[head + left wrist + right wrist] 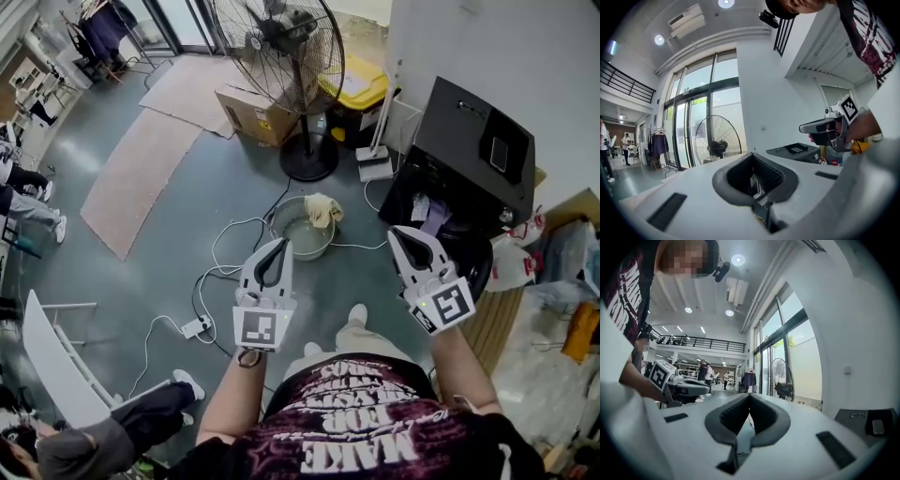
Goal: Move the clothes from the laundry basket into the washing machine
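Both our grippers, left (277,246) and right (401,234), are clamped shut and carry nothing. The cloth (323,209) hangs over the rim of the basket (303,250) on the floor ahead, near the washer (473,141) at the right. It looks soft, light and limp, so we judge a raised fold at the rim the best pinch, and expect it to trail. Cables (221,270) snake beside the basket, and the fan (281,56) stands just behind.

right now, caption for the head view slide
Left tool and right tool, shut and empty, near a basin and the washing machine
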### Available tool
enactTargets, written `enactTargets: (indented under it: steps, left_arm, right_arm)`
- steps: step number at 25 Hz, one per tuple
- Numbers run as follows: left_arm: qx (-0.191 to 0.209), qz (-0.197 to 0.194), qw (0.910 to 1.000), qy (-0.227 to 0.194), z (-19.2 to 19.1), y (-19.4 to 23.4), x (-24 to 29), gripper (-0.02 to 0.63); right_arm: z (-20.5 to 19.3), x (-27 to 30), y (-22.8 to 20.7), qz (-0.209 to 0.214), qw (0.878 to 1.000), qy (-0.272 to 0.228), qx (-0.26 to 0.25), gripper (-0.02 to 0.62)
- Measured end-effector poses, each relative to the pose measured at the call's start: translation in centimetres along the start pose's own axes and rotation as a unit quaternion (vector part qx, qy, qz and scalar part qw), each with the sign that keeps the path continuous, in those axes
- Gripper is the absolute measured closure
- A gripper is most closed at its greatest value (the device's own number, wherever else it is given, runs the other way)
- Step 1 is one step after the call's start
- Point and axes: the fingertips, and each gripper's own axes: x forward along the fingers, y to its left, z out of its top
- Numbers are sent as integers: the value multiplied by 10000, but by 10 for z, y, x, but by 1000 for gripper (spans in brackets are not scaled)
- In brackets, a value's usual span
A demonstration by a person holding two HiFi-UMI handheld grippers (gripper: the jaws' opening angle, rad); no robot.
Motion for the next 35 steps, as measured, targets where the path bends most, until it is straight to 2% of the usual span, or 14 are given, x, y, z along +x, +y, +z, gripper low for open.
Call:
enactTargets:
  steps: [9,17,22,27,35]
  left_arm:
    - [-24,198,9998,71,8,-6,52,601]
    - [-60,551,9984,75,15,-6,84,601]
    - [-143,765,9969,137,13,-7,93,601]
    - [-37,709,9973,198,17,-13,99,601]
    - [-175,756,9959,472,-8,-12,91,601]
  right_arm:
    - [0,14,-52,186,9998,-57,14,591]
    - [0,28,-93,450,9989,-138,24,591]
    - [-7,31,-111,578,9982,-157,77,591]
    - [-13,29,-127,519,9983,-168,194,591]
    - [-43,30,-133,474,9978,-33,452,591]
